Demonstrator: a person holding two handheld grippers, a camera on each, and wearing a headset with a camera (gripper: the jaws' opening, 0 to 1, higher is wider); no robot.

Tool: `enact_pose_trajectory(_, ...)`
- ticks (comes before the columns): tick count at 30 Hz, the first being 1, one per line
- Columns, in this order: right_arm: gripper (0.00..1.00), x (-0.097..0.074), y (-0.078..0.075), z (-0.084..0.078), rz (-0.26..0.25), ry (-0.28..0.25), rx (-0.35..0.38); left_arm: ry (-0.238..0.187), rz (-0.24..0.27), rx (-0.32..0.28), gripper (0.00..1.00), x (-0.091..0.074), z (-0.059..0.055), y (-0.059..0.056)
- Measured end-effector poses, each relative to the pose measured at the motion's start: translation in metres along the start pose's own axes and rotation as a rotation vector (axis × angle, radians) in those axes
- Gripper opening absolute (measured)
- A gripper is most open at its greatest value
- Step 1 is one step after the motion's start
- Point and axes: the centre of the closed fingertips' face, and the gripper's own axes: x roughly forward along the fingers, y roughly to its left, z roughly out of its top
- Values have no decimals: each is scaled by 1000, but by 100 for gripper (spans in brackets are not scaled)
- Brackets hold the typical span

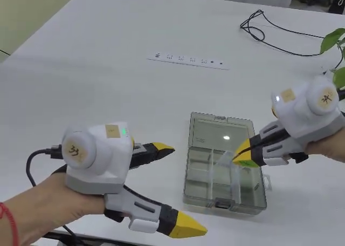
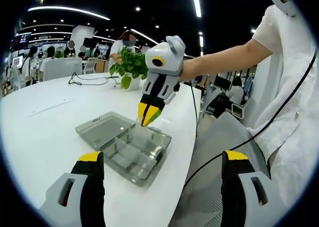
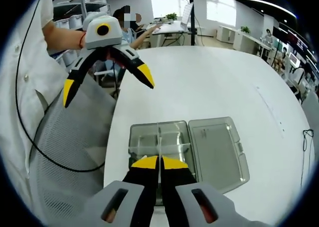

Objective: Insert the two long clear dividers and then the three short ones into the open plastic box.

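Left gripper (image 1: 178,189) hovers beside the open plastic box (image 1: 221,130), jaws spread wide, empty; right gripper (image 1: 242,154) jaws pinch a clear divider (image 3: 158,137) above it.

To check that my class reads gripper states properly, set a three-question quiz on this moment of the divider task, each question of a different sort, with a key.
1. True or false: the left gripper is clamped on a divider.
2. The right gripper holds a thin clear plastic divider above: A the white power strip; B the open grey-tinted clear plastic box; C the green plant.
3. In the head view, does the box's flat hinged lid lie on its side near to or far from the person?
Key: 1 false, its jaws stand wide apart and empty. 2 B. 3 far.
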Motion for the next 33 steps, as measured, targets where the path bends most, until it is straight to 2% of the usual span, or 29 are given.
enact_pose_trajectory(5, 2, 2, -2, -5, -3, 5, 8, -1, 4, -5, 100, 0, 0, 2)
enact_pose_trajectory(23, 2, 4, -4, -5, -11, -19, 31, -4, 1, -9, 100, 3, 0, 0)
enact_pose_trajectory(25, 2, 7, -1, -3, -13, -23, -6, -3, 1, -11, 100, 3, 0, -1)
enact_pose_trajectory(27, 2, 9, 0, -7, -15, 10, -71, -3, 1, -12, 100, 3, -1, 0)
enact_pose_trajectory(28, 2, 11, 0, -6, -12, -2, -99, -2, 1, -12, 100, 3, -1, 0)
enact_pose_trajectory(33, 2, 13, -2, -9, -19, -1, -107, -2, -2, -13, 100, 4, -1, -2)
